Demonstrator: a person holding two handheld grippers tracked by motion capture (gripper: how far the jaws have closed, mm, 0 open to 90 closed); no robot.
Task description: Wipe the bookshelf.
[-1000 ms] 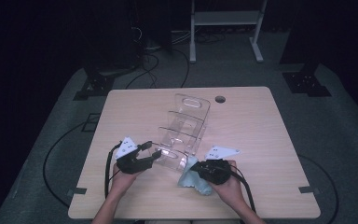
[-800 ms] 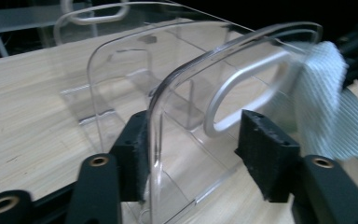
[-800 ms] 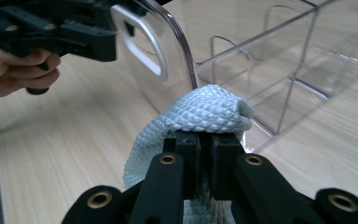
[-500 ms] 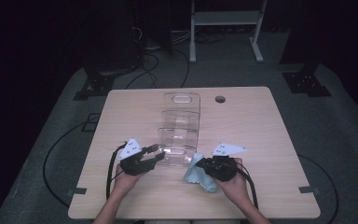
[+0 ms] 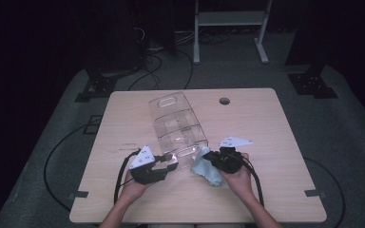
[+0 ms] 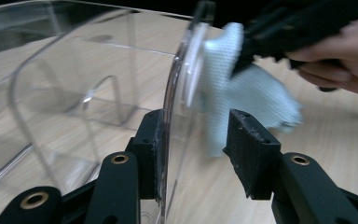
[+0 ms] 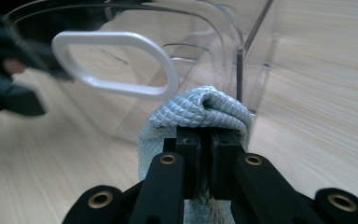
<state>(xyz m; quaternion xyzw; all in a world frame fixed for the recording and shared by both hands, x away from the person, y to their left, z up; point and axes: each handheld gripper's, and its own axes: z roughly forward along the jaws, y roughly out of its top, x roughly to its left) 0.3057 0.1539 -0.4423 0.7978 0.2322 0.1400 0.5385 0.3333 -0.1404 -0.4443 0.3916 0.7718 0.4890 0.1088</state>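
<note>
My left fingers (image 5: 167, 159) just clamped onto the clear plastic organizer's (image 5: 178, 126) near wall, my right fingers (image 5: 209, 156) pinching a pale blue cloth (image 5: 208, 168) against its end, both hands low on the wooden desk (image 5: 275, 142), dark room, cables on grey floor (image 5: 351, 142).

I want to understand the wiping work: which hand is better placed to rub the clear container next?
Right. The right gripper pinches the cloth beside the clear container; the left gripper straddles its wall, steadying it.

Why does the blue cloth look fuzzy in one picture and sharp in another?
In the left gripper view the cloth and the hand are smeared, probably moving; in the right gripper view the cloth is crisp, and the clear organizer's handle rim shines white.
</note>
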